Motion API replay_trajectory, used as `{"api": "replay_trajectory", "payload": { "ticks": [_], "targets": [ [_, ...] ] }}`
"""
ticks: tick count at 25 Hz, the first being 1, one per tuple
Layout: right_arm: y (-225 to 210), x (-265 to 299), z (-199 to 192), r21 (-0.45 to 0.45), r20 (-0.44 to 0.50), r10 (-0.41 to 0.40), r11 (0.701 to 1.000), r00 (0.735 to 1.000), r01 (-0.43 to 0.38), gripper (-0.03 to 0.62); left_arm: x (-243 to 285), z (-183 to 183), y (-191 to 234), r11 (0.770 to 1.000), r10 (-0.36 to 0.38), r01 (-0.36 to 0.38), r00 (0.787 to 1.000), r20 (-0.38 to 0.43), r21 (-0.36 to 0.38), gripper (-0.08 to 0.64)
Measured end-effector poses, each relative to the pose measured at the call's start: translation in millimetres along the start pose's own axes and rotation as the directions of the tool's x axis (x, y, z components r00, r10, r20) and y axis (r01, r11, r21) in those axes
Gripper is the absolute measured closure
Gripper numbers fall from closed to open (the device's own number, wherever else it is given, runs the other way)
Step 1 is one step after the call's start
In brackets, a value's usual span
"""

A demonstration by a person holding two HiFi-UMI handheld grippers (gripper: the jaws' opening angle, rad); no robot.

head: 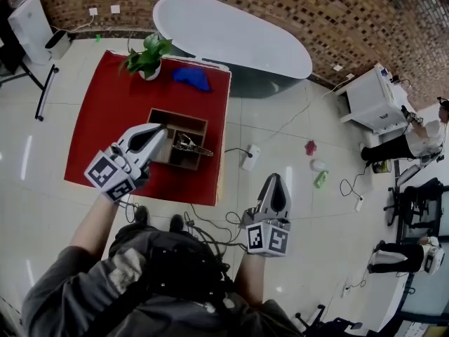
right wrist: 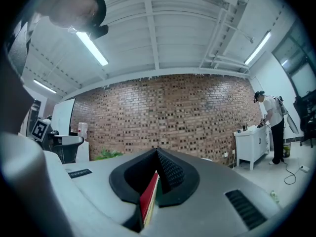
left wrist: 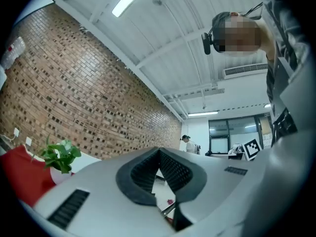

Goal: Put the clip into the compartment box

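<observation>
Head view, then each claw view: clip in the box, both claws pressed together and empty.
Head view: the clip (head: 191,144) lies inside the compartment box (head: 175,114) on the red worktop (head: 105,132), toward the 3 o'clock side, and whether its end overhangs that wall cannot be told. The left claw (head: 163,130) sits at the box's 9 o'clock rim, and the right claw (head: 273,178) is well apart at 4 o'clock, over the floor. Left gripper view: the left claw (left wrist: 159,151) has its tips together, pinching nothing. Right gripper view: the right claw (right wrist: 157,152) has its tips together, with only a red sliver visible behind them. Judgement: placement looks done. The left claw should come away straight, clear of the rim, so the box is not nudged.
</observation>
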State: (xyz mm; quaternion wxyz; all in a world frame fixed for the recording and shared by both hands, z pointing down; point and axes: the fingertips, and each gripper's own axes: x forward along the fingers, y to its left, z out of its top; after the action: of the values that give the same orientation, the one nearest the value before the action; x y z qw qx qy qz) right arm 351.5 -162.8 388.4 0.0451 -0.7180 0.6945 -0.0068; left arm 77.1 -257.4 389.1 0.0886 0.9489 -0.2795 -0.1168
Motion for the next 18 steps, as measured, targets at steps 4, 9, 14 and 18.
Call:
{"api": "replay_trajectory", "payload": {
  "ticks": [4, 9, 14, 18],
  "targets": [
    [29, -5, 8, -0.017, 0.011, 0.028, 0.999, 1.0, -0.028, 0.589, -29, 27, -7, 0.998, 0.005, -0.005, 1.0, 0.009, 0.061, 0.52],
    [68, -18, 13, -0.024, 0.009, 0.058, 0.998, 0.998, -0.057, 0.589, -72, 44, -13, 0.995, 0.01, -0.01, 1.0, -0.003, 0.099, 0.52],
    [83, -12, 9, -0.032, -0.012, 0.093, 0.995, 0.996, -0.093, 0.589, -87, 46, -11, 0.996, 0.032, -0.03, 0.999, -0.02, 0.082, 0.52],
    [91, -10, 3, -0.034, -0.029, 0.109, 0.993, 0.994, -0.11, 0.589, -95, 45, -8, 0.996, 0.04, -0.038, 0.999, -0.027, 0.081, 0.52]
  ]
}}
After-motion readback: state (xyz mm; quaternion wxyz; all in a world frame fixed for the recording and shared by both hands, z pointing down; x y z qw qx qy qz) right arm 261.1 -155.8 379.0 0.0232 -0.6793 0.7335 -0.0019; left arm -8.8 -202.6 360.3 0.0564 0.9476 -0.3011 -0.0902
